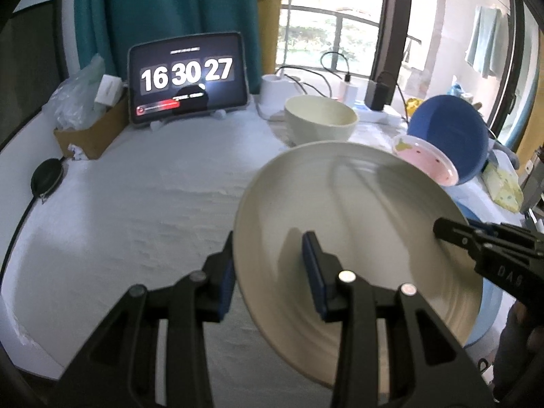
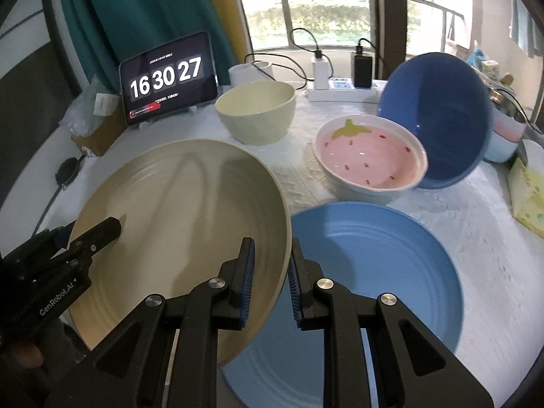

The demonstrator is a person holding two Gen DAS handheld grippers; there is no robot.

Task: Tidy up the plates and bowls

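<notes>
The cream plate point(image 2: 176, 224) is held tilted above the worktop point(image 1: 136, 204), clamped at opposite rims by the left tool point(image 1: 272, 272) and the right tool point(image 2: 270, 272). The blue plate point(image 2: 374, 272) lies partly beneath it, near the cream bowl point(image 2: 255, 115).

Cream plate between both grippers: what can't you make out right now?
- Left wrist view: the blue plate is almost wholly hidden behind the cream plate.
- Right wrist view: the cream plate's underside faces away, so what lies below it is hidden.
- Both views: the tablet's small text is too small to read.
</notes>
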